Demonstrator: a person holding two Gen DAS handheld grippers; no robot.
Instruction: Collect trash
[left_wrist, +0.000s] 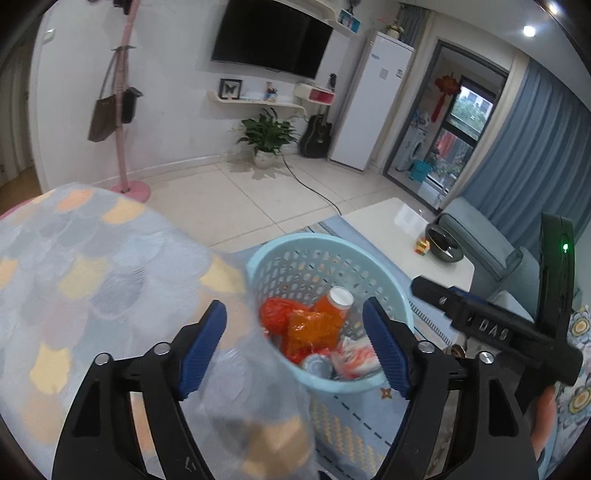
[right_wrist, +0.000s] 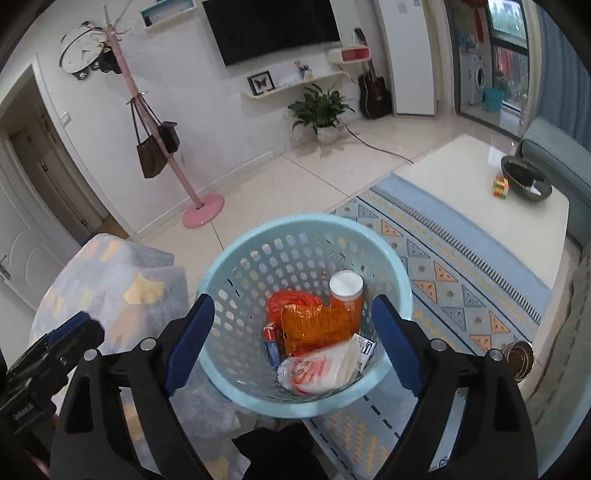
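Observation:
A light blue perforated basket (right_wrist: 258, 266) stands on the patterned rug, also in the left wrist view (left_wrist: 295, 258). It holds an orange bottle with a white cap (right_wrist: 347, 291), an orange snack packet (right_wrist: 314, 325), a red-orange bag (right_wrist: 284, 301), a white wrapper (right_wrist: 321, 367) and a can (left_wrist: 317, 363). My right gripper (right_wrist: 295, 343) is open and empty above the basket. My left gripper (left_wrist: 299, 347) is open and empty over the basket's near left rim. The right gripper body (left_wrist: 498, 328) shows at the right of the left wrist view.
A scale-patterned blanket (left_wrist: 85, 277) covers a seat left of the basket. A white coffee table (right_wrist: 461, 192) with a dark bowl (right_wrist: 526, 177) and a colourful cube (right_wrist: 500, 186) stands at the right. A metal tin (right_wrist: 521, 358) lies on the rug. A pink coat stand (right_wrist: 203, 210) stands behind.

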